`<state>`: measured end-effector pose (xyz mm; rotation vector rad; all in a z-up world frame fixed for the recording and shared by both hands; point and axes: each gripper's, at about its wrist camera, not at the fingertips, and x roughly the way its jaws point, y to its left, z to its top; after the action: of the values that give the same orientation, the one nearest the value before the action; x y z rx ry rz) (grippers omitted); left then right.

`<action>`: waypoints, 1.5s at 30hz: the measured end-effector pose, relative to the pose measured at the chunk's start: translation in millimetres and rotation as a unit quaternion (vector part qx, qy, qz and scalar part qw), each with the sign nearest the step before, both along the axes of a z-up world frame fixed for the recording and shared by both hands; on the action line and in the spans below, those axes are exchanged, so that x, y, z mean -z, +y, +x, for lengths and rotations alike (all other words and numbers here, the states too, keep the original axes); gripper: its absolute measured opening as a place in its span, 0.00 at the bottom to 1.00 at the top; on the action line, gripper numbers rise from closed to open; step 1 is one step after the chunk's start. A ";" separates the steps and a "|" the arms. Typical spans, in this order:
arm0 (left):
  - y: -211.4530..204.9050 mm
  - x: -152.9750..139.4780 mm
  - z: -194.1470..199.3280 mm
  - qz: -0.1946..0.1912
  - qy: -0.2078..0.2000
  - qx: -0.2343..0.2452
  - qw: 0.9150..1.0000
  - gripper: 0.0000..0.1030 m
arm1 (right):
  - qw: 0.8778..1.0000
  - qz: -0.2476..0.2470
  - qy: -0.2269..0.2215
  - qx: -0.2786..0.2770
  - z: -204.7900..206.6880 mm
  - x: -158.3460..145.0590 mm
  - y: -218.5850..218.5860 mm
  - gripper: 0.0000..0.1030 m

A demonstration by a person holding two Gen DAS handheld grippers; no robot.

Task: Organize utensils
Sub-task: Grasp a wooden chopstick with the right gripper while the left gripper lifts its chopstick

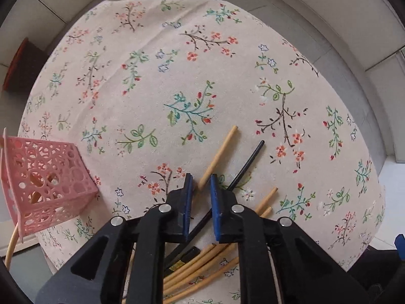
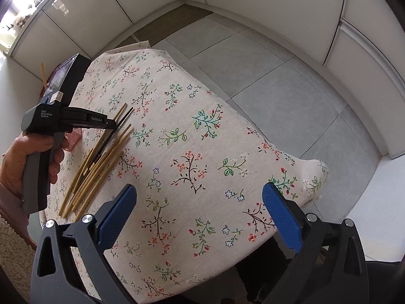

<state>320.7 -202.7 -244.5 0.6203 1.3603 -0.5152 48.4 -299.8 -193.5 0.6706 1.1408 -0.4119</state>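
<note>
**Two hand-held grippers over the chopsticks**

The left hand-held gripper (image 1: 201, 190) hovered low with jaws narrowly parted around a wooden chopstick (image 1: 219, 155), not clamping it. More chopsticks (image 2: 98, 162), wooden and black, lay piled on the floral worktop (image 1: 177, 76). A pink basket (image 1: 48, 179) stood left. The right hand-held gripper (image 2: 200, 212) hung wide open, empty.
</note>
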 end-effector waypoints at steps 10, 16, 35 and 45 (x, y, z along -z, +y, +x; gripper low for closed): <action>90.1 -97.4 -60.6 -0.121 -0.074 -0.042 0.989 0.08 | 0.996 0.076 0.026 0.026 29.9 22.4 12.7 0.94; 161.5 -150.8 -133.0 -0.211 -0.117 -0.087 0.966 0.06 | 0.992 0.115 0.033 0.043 64.1 31.8 33.0 0.92; 235.6 -227.8 -208.5 -0.277 -0.229 -0.124 0.925 0.05 | 0.996 0.018 0.090 0.003 132.0 66.4 107.2 0.10; 235.5 -229.5 -223.0 -0.285 -0.224 -0.137 0.922 0.05 | 0.992 -0.018 -0.077 -0.098 78.0 -12.8 108.6 0.06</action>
<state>97.8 32.8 -15.1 0.0505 0.7840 -0.4737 126.4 -191.2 -180.7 0.5424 1.0383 -0.2085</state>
